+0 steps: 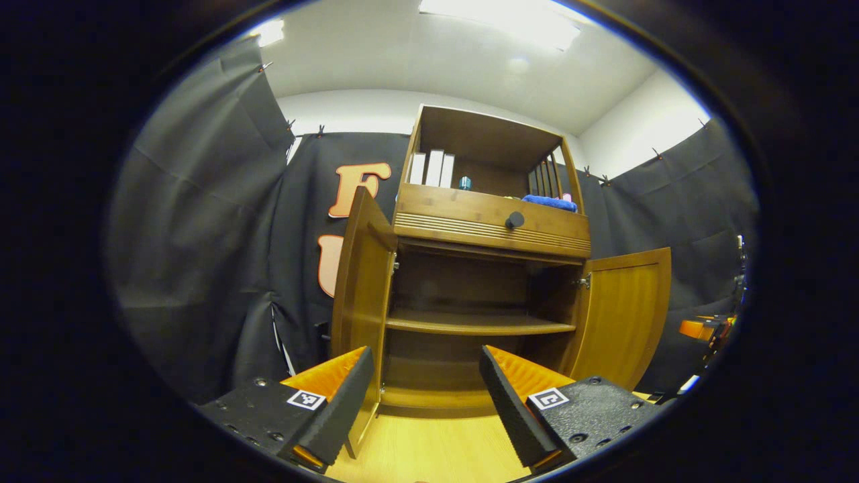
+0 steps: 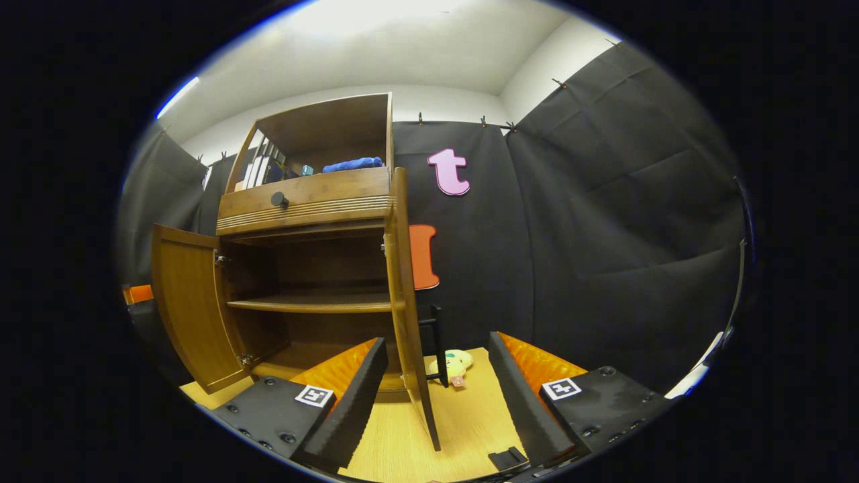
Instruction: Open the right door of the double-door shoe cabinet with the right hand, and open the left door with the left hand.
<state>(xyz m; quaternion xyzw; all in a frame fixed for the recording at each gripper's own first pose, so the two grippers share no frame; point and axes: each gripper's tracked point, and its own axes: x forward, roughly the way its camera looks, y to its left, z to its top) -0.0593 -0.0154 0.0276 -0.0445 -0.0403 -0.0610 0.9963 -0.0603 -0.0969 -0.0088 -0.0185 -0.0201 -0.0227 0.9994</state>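
The wooden shoe cabinet (image 1: pixel 490 231) stands with both lower doors swung open and its inner shelf (image 1: pixel 476 325) bare. In the left gripper view the left door (image 1: pixel 359 295) is seen almost edge-on, just behind my left finger, and the right door (image 1: pixel 627 315) hangs wide. My left gripper (image 1: pixel 426 352) is open and holds nothing. In the right gripper view the right door (image 2: pixel 405 302) stands edge-on between the spread fingers of my right gripper (image 2: pixel 437 339), which is open, and neither finger presses the door. The door's black handle (image 2: pixel 437 349) faces right. The left door (image 2: pixel 188 308) hangs open at the far left.
A drawer with a dark knob (image 1: pixel 515 220) sits above the doors, and the top shelf holds white books (image 1: pixel 433 168) and a blue cloth (image 1: pixel 550 202). A small plush toy (image 2: pixel 453 365) lies on the wooden floor (image 2: pixel 463 416) behind the right door. Black cloth walls close in on both sides.
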